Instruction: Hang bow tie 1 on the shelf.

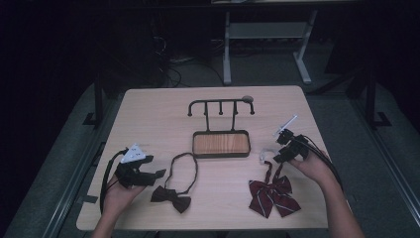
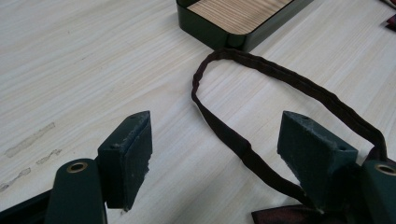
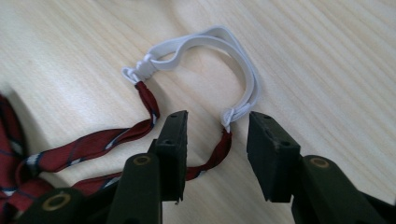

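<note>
Pale wood forms the table (image 1: 148, 114) seen in the high view, where a black hook stand with a wooden tray (image 1: 221, 144) is set at the middle. A dark bow tie (image 1: 171, 197) lies beside the left gripper (image 1: 157, 173), and a red striped bow tie (image 1: 273, 196) lies just below the right gripper (image 1: 275, 157).

In the left gripper view, the jaws are held apart over the dark strap (image 2: 243, 144).

In the right gripper view, the jaws are spread on either side of the white elastic band's (image 3: 219, 42) knotted end, not closed on it.
</note>
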Tool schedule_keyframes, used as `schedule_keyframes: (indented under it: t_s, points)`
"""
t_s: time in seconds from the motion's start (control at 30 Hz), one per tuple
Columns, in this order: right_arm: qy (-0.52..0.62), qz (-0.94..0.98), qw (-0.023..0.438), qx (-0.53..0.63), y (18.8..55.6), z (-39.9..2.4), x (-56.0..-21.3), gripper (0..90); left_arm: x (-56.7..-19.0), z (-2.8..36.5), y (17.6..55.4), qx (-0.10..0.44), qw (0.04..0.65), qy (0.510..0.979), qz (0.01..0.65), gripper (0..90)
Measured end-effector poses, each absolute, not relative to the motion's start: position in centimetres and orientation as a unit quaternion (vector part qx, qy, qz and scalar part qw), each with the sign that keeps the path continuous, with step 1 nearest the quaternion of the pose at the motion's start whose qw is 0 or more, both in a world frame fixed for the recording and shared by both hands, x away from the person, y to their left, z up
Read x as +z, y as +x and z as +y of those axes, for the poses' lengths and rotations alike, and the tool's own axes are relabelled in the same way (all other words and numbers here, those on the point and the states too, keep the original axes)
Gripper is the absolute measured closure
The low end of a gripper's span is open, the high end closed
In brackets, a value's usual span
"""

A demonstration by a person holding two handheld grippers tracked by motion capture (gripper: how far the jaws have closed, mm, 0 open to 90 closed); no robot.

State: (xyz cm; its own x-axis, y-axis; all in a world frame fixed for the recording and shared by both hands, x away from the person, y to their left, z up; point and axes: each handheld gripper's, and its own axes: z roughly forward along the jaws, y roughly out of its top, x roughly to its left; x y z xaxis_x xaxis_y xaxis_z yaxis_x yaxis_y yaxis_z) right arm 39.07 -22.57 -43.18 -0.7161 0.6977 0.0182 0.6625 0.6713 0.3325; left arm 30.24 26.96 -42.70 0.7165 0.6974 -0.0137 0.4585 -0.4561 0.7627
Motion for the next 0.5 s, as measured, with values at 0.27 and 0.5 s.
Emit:
schedule_keyframes:
  t_s: [0.27, 0.5]
  points:
    - [0.388, 0.908, 0.055, 0.149, 39.54, -22.67, -43.53, 66.1, -42.71, 26.89, 30.28, 0.155, 0.393, 0.839, 0.343, 26.4]
    - [0.393, 0.907, 0.053, 0.141, 39.68, -22.76, -43.72, 70.2, -42.69, 26.86, 30.27, 0.155, 0.393, 0.839, 0.343, 26.4]
